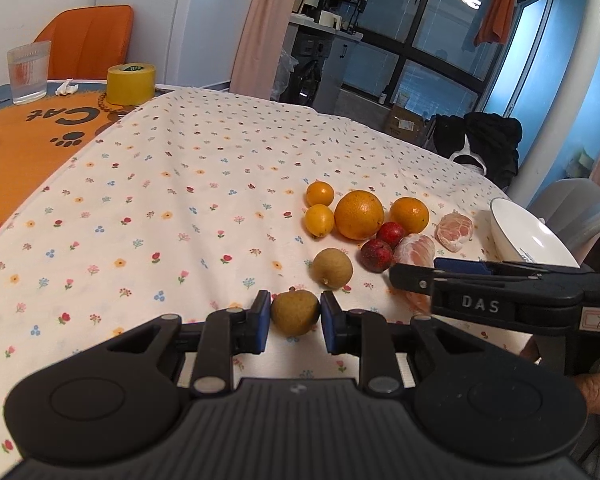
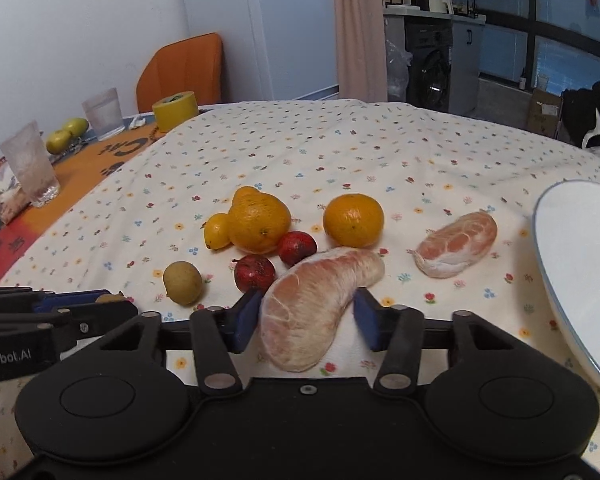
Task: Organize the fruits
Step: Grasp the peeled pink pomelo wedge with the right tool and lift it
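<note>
Left wrist: left hand-held gripper point(image 1: 295, 320) clasps a round tan-brown fruit point(image 1: 295, 312); right's grip unclear.

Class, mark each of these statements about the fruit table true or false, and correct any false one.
1. The left gripper has a small brown fruit between its jaws. True.
2. The right gripper straddles a whole orange. False: a peeled citrus segment lies between its jaws.
3. Two small red fruits lie near the oranges. True.
4. The white plate is piled with fruit. False: no fruit shows on the part of it in view.
5. A yellow roll of tape stands at the far edge of the table. True.
6. The tablecloth is plain white. False: it has a small flower print.
</note>
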